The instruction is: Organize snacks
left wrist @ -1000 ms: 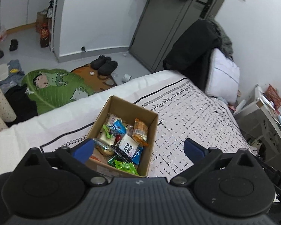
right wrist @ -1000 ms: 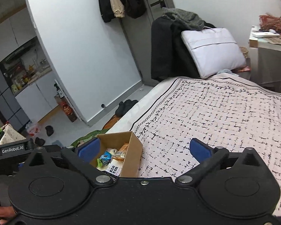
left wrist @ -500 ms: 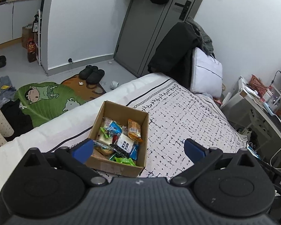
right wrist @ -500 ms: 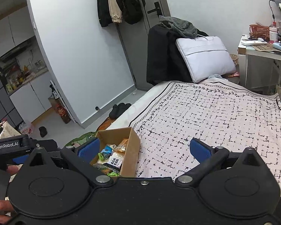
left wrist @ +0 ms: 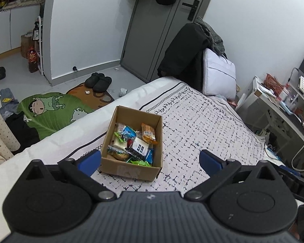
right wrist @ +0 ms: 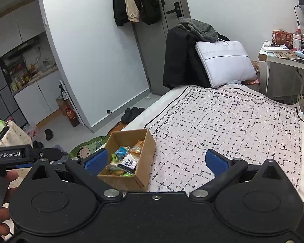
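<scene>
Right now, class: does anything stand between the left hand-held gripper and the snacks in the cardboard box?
Nothing visible does. The left hand-held gripper hangs open above the cardboard box, which has no lid, so the snacks lie exposed. Only the box's near wall sits below the fingertips.

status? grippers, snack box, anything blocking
Left gripper open, empty. Right gripper open, empty. Cardboard box on bed, snacks inside, untouched. Nothing in the way.
</scene>
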Tool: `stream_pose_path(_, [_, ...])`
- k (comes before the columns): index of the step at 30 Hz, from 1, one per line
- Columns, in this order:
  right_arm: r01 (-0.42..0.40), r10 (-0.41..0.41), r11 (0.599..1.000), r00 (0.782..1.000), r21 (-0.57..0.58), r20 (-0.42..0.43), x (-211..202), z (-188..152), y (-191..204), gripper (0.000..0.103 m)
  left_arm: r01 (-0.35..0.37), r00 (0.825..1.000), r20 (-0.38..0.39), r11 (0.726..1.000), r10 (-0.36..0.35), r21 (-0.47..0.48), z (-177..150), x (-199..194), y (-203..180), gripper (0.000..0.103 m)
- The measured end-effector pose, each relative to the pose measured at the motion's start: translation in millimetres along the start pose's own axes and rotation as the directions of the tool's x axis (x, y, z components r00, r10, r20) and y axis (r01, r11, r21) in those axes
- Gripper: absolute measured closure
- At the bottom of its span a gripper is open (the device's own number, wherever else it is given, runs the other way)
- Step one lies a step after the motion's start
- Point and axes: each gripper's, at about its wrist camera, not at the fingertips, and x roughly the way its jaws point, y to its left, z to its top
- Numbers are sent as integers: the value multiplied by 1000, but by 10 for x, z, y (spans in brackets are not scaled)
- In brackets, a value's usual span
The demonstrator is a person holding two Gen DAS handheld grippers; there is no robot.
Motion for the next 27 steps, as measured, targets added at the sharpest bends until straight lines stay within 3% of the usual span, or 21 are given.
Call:
stream_pose_path(13, [-2,0,999,999,-33,-34,-176,-179,17,0,-12,1000,1,996,12,84,-218,-200,-35,0])
stream_pose_path(27, [-9,5,998,998,-60,-65,-221,-262,26,0,-34,999,-5,995,35,95,-351,-290,44,0])
